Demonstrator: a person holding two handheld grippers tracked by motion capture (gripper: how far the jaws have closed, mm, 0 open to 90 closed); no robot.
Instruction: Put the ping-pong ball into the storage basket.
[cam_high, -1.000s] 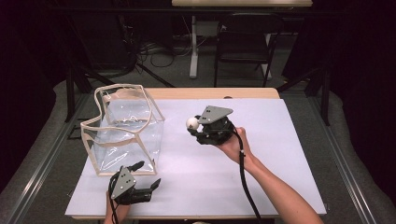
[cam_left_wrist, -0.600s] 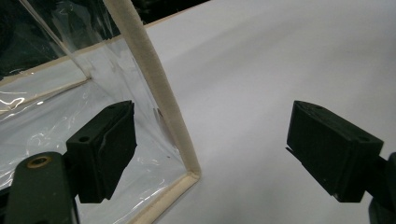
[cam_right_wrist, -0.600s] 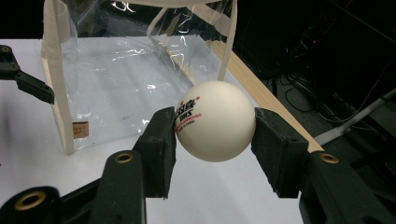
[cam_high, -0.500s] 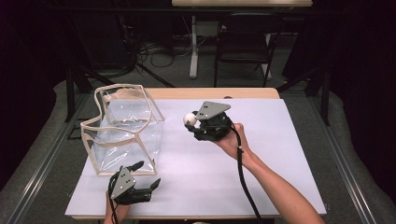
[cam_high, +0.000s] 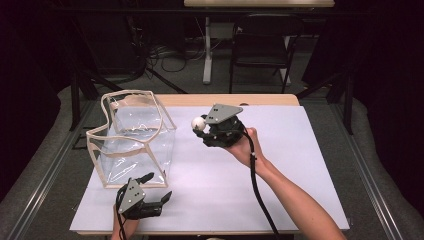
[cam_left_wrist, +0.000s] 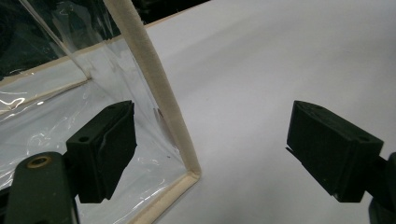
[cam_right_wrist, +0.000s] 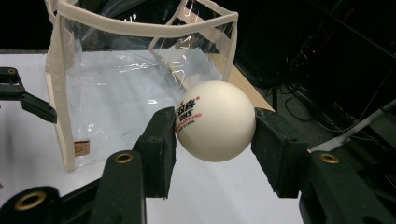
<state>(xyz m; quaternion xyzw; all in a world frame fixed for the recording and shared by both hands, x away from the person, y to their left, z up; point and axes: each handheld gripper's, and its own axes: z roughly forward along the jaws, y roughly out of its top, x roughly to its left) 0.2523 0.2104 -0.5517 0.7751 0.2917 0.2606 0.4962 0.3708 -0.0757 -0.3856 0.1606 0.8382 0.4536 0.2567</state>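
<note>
A white ping-pong ball (cam_right_wrist: 215, 121) with red print sits clamped between the two black pads of my right gripper (cam_right_wrist: 214, 140). In the high view that gripper (cam_high: 200, 126) hangs above the white table, just right of the clear plastic bag (cam_high: 132, 142), with the ball (cam_high: 198, 123) at its tip. The bag (cam_right_wrist: 135, 79) stands upright with cream edging and an open top. My left gripper (cam_high: 156, 187) rests open at the table's near edge, by the bag's near corner. In the left gripper view the bag's cream corner seam (cam_left_wrist: 161, 107) lies between the wide-spread jaws, touching neither pad.
The white table top (cam_high: 280, 165) stretches to the right of the bag and the grippers. A wooden strip (cam_high: 235, 99) runs along its far edge. Beyond stand a dark chair (cam_high: 262, 40) and cables on the floor. Metal rails (cam_high: 45, 175) flank the table.
My right gripper with the ball has drifted slightly left toward the bag. The left gripper has stayed where it was.
</note>
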